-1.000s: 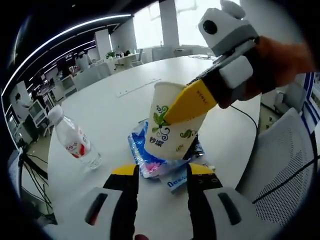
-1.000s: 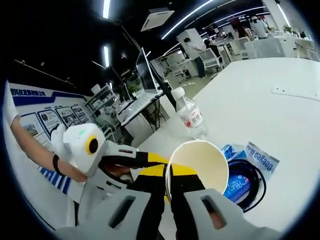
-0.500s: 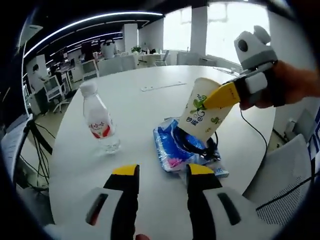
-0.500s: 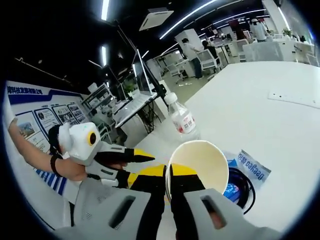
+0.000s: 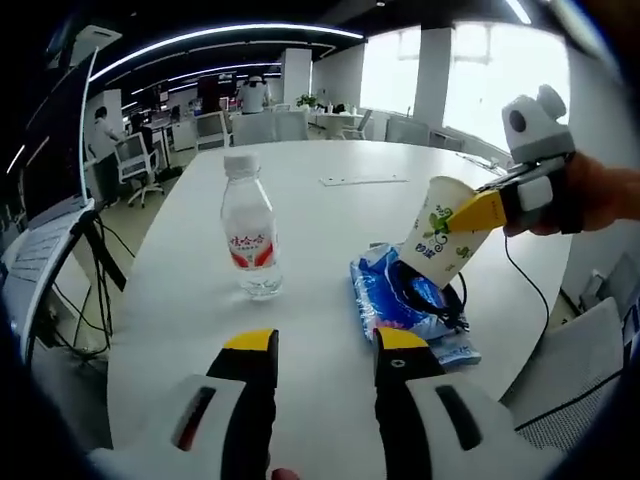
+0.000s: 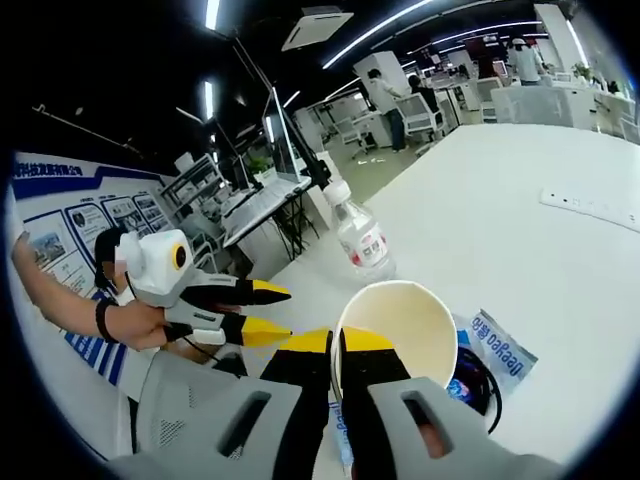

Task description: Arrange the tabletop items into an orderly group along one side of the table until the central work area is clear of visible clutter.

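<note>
Paper cup: you have the paper cup (image 5: 443, 243) lifted and tilted above the blue packets; your right tool (image 6: 337, 345) pinches its rim wall, one jaw inside and one outside, pressed together on it. In the right gripper view the cup's mouth (image 6: 396, 328) sits directly ahead of those jaws.

Blue packets: the blue packets (image 5: 385, 297) lie flat on the bench, just under the cup, with a black cable (image 5: 437, 308) coiled on top of them. A smaller blue-and-white packet (image 5: 452, 351) touches their near edge.

Water bottle: the water bottle (image 5: 249, 239) stands upright, cap on, well apart from the packets and to their left in the left gripper view.

Left tool: your left tool (image 5: 313, 345) hovers over bare bench, jaws spread and holding nothing. The packets lie just ahead and to the right of it; the bottle lies ahead and to its left.

Bench: the white bench (image 5: 196, 310) carries a long flat white strip (image 5: 363, 181) far across its surface.

Progress: early, by my judgement. The cup is in hand but not set down, and bottle, packets and cable are loosely scattered, not lined up.

Remaining: place the cup, then bring bottle, packets and cable together along one side.
</note>
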